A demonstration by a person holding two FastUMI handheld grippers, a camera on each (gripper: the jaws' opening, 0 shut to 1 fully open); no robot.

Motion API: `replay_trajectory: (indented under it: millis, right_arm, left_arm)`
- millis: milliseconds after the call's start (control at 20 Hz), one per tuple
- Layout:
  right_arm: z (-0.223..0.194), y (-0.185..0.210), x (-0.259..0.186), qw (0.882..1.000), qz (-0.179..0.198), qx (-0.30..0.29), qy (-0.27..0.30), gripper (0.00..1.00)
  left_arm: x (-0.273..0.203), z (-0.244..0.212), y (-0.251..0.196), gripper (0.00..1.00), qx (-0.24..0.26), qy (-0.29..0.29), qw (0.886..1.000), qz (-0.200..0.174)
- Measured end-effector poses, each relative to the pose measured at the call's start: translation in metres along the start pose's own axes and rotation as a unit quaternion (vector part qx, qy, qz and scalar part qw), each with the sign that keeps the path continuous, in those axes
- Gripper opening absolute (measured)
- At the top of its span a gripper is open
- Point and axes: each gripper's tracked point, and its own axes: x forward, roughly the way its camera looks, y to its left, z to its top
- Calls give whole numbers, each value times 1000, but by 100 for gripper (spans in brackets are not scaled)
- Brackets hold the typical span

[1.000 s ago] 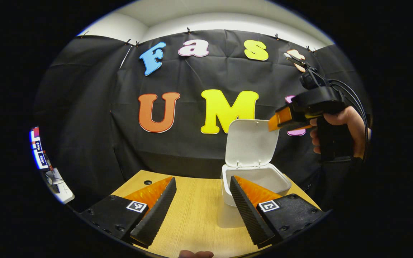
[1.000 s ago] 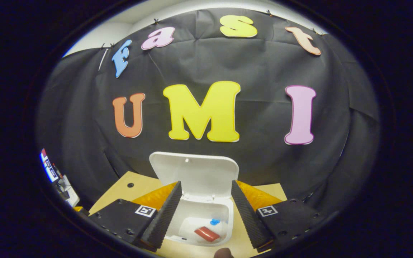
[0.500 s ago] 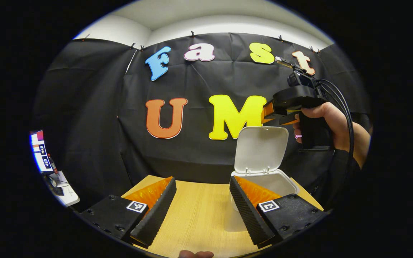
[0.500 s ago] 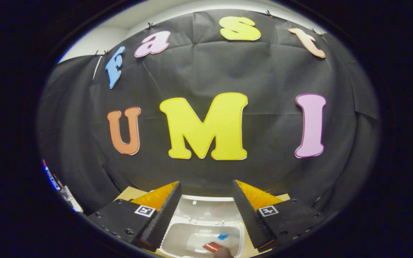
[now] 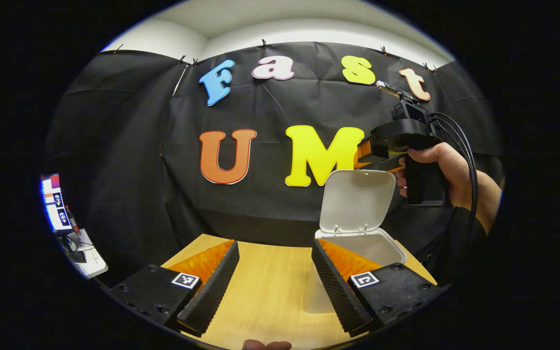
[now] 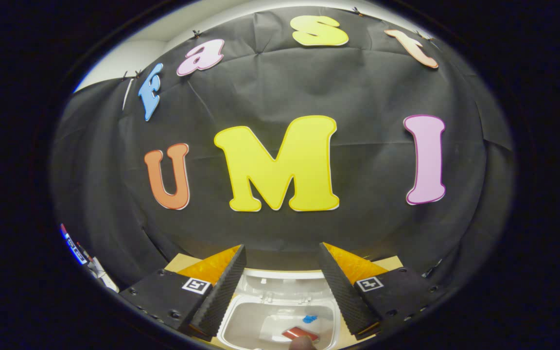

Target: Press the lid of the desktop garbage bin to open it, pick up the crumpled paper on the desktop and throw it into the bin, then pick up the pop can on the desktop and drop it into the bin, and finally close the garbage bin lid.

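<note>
The garbage bin (image 5: 358, 248) stands on the wooden desktop (image 5: 265, 287), its lid (image 5: 358, 200) upright. The right gripper (image 5: 365, 154) hovers at the lid's top edge, fingers parted, presumably to close it. The left gripper (image 5: 272, 284) idles, fingers apart. The pop can (image 6: 299, 334) lies inside.

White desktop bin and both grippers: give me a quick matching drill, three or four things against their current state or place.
Things:
1. white hinged lid
2. red pop can
3. left gripper
4. right gripper

States:
A. open and empty over the wooden table
B. raised near upright
C. lying inside the white plastic bin
D. beside the lid's top edge

Pairs: 1-B, 2-C, 3-A, 4-D
</note>
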Motion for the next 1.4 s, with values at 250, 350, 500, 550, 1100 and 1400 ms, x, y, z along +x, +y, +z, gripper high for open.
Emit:
replay_trajectory:
  millis: [250, 350, 500, 550, 1100, 1400]
  right_arm:
    - [-31, -1, -26, 1000, 0, -12, 12, 93]
    - [-51, -2, -38, 1000, 0, -9, 24, 93]
    - [-82, -4, -55, 1000, 4, 3, 31, 93]
    - [-93, -7, -60, 1000, 1, 4, 31, 93]
    - [-188, -14, -83, 996, -26, -11, 81, 93]
    - [-203, -10, -86, 995, -29, -21, 90, 93]
  left_arm:
    - [-9, 1, -5, 97, -6, -2, 1000, -15]
    - [-12, 1, -8, 97, -5, -2, 1000, -23]
    - [-20, -4, -9, 97, 1, -1, 999, -35]
    - [-22, -5, -9, 97, 2, -1, 999, -39]
    - [-35, -7, -14, 96, 13, -2, 998, -67]
    - [-35, -7, -12, 96, 12, -3, 998, -67]
